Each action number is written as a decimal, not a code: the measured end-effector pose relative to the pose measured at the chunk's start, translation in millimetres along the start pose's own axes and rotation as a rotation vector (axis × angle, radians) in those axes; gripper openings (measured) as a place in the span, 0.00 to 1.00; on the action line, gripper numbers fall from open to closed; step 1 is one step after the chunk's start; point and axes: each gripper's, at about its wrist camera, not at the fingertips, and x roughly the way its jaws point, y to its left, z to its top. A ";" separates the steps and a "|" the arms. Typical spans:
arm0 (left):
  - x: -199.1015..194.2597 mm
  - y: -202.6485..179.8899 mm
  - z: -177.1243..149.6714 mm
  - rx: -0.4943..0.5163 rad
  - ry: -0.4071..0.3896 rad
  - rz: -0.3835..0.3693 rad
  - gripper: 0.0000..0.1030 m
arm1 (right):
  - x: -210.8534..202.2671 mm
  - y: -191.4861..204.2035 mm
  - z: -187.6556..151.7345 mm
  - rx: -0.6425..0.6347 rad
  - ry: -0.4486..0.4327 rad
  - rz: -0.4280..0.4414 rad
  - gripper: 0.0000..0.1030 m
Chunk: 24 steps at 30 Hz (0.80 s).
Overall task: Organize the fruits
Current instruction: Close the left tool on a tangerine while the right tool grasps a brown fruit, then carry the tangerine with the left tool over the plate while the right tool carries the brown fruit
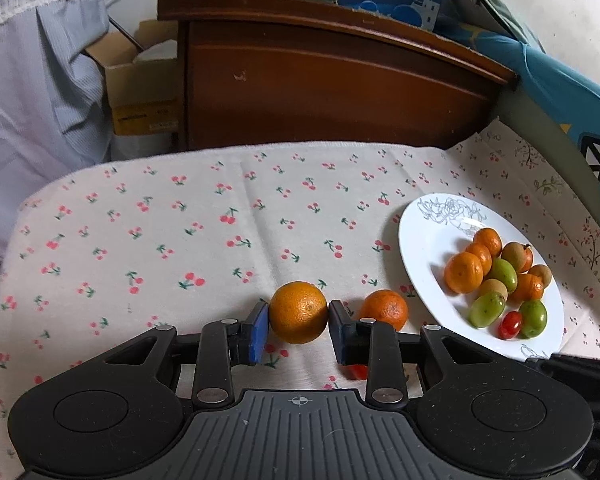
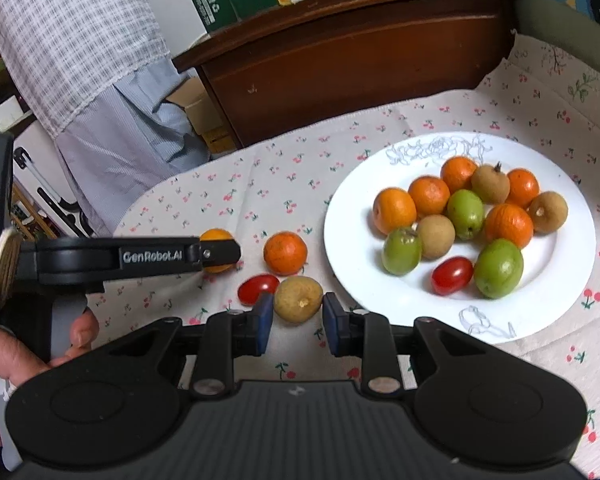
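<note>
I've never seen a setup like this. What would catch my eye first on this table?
Probably the white plate on the right of the cherry-print cloth, heaped with small orange, green, brown and red fruits. Next, the two black hand-held grippers: the left gripper clamps an orange off the plate, and the right gripper straddles a brown fruit beside a cherry tomato.

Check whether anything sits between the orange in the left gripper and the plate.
Yes: a loose tangerine lies on the cloth between the orange, pinched in the left gripper, and the near rim of the plate. A sideways slide would likely hit it; lifting over looks safer.
</note>
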 end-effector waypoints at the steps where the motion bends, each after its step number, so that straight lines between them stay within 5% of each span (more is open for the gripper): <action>1: -1.8 -0.2 0.6 0.004 -0.004 0.004 0.29 | -1.5 0.5 2.1 0.000 -0.007 0.002 0.26; 24: -62.6 -33.5 24.0 0.069 -0.155 -0.078 0.29 | -63.2 -15.3 57.2 0.035 -0.174 0.008 0.26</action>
